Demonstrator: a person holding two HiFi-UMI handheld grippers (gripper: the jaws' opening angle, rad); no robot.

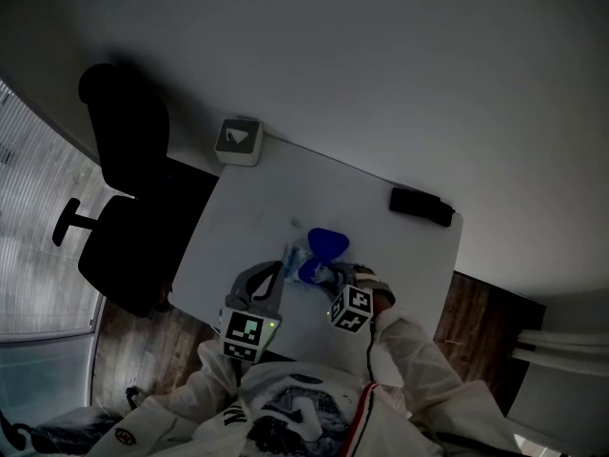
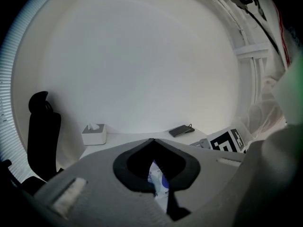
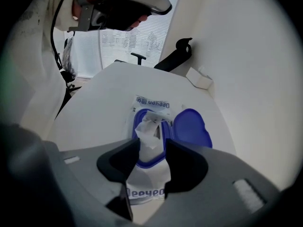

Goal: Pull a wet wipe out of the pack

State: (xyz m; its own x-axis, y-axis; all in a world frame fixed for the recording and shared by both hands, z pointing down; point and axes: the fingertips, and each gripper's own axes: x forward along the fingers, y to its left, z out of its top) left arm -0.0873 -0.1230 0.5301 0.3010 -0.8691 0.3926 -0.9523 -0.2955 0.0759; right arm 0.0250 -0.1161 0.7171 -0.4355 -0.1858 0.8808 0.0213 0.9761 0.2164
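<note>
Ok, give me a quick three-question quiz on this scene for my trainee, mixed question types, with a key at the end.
1. True or false: the blue flip lid of the white plastic wet-wipe pack is closed.
2. The right gripper has its jaws: A) shut on the tuft; B) open, with the white wipe tuft between them; C) out of view.
3. In the head view, what stands at the far left corner of the white table?
Key: 1 false; 2 B; 3 a small white tissue box.

one wipe pack (image 3: 151,102), one tissue box (image 1: 238,142), one office chair (image 1: 128,208), one black device (image 1: 420,206).
</note>
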